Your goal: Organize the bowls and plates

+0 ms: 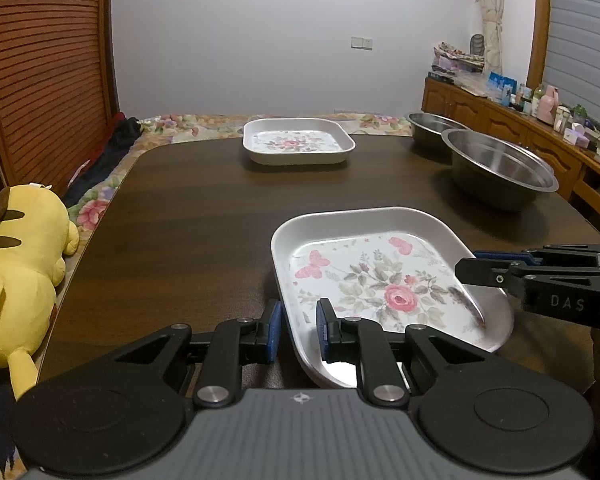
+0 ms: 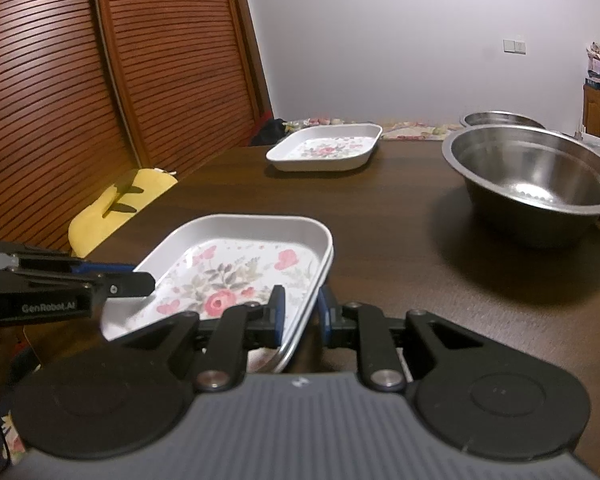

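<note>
White floral plate [image 1: 376, 280] tilts between both claws: left claw [image 1: 298, 330] and right claw [image 2: 300, 314] each straddle opposite rims, unclamped; uneven squeezing could drop it onto the worktop [image 1: 188, 216].

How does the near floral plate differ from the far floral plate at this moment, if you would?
The near floral plate overhangs the table edge, its rims straddled by the left gripper and right gripper; the far floral plate sits untouched at the far edge. The near one appears tilted, the far one lies flat. Both are white, squarish, rose-patterned.
</note>
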The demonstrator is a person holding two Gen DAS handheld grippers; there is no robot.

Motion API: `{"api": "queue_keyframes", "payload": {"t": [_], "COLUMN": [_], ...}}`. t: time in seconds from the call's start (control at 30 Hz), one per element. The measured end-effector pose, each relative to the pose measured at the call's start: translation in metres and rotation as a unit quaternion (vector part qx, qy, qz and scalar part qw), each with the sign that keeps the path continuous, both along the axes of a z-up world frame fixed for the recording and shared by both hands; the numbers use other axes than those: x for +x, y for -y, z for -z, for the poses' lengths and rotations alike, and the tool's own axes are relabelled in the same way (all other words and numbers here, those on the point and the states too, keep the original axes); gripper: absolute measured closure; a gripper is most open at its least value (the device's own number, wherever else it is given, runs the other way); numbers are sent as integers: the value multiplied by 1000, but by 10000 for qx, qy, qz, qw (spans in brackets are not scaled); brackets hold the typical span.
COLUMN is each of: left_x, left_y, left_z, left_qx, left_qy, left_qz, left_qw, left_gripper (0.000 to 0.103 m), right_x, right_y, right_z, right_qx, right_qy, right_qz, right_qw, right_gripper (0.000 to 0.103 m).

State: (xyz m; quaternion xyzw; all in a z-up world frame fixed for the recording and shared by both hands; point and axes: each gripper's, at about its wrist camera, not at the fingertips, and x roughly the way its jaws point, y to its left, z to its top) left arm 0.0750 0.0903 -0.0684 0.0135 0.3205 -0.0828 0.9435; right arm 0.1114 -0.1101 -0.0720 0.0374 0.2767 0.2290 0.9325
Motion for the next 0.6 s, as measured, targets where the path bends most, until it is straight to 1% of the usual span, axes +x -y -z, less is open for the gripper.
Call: {"api": "queue_keyframes", "payload": {"t": [0.4,0.6], "left_x": [4,13], "left_y": [-4,-4], "left_z": [-19,-30], "left_qx": [46,90], "left_qy": [216,335], "left_qz": [-16,19], "left_qw": [9998,9994], "left_gripper": [81,81], "right_x": [4,15], "right_y": [10,11], "right_z": [-26,-42], "right_qx": [50,64], "right_qy": [269,323], "right_qz": [31,-125], "right_qw": [9996,9994], "right_gripper": [83,83]}}
